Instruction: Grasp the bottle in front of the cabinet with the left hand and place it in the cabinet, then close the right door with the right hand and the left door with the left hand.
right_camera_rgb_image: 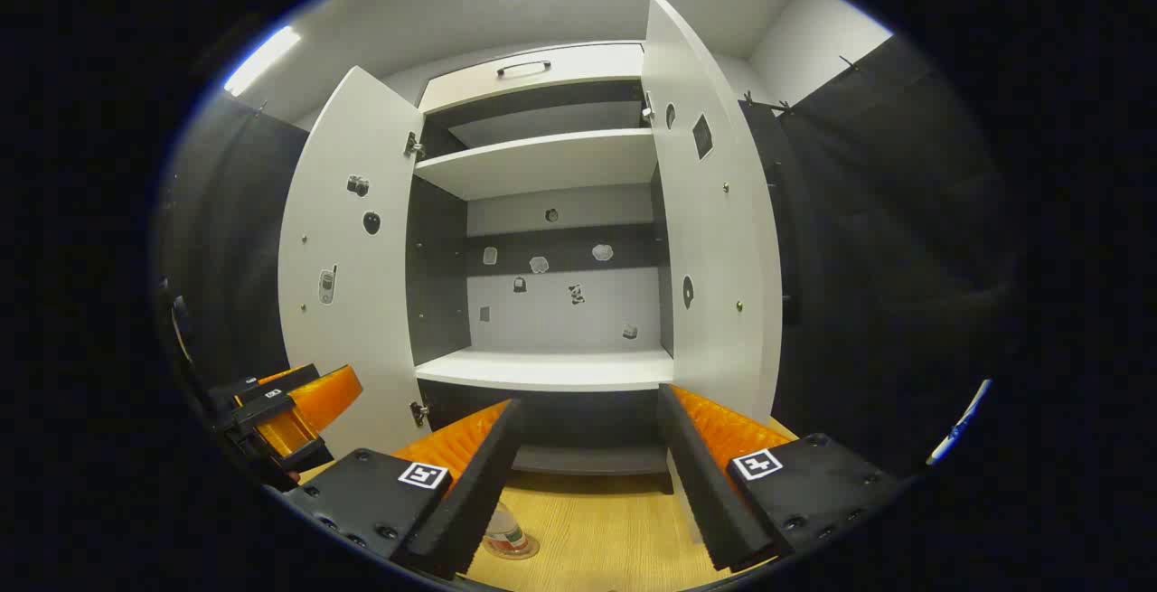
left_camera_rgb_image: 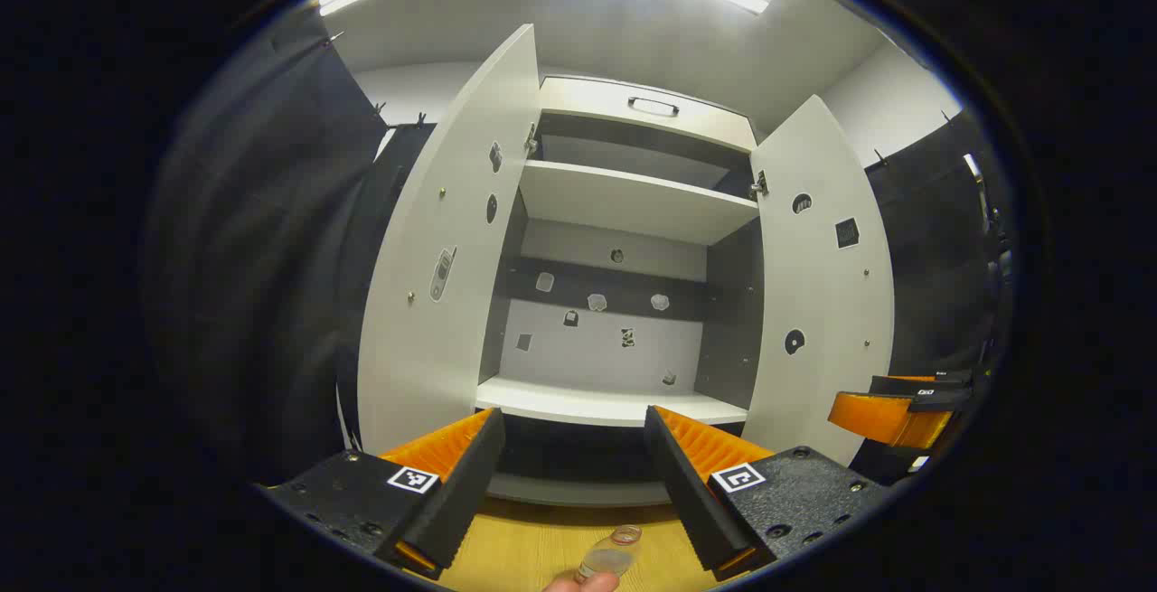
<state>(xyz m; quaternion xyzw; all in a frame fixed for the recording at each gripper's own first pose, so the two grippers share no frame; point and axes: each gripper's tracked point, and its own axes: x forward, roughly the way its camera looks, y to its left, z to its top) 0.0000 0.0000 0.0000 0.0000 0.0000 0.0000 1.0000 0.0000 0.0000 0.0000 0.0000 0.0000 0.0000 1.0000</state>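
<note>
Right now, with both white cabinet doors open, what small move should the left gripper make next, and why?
Probably lower the left gripper toward the clear plastic bottle. The bottle stands on the wooden floor in front of the white cabinet, below the open fingers and not between them. Both doors are open and the shelf looks free.

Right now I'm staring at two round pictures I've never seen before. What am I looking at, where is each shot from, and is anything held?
Each picture comes from a camera riding on a hand-held two-finger gripper, looking forward along its fingers. In the left gripper view, the left gripper is open and holds nothing; in the right gripper view, the right gripper is the same. Both face a cabinet with its left door and right door swung open and its shelves bare. A clear bottle stands on the wooden surface in front, low between the left fingers, not yet grasped.
</note>
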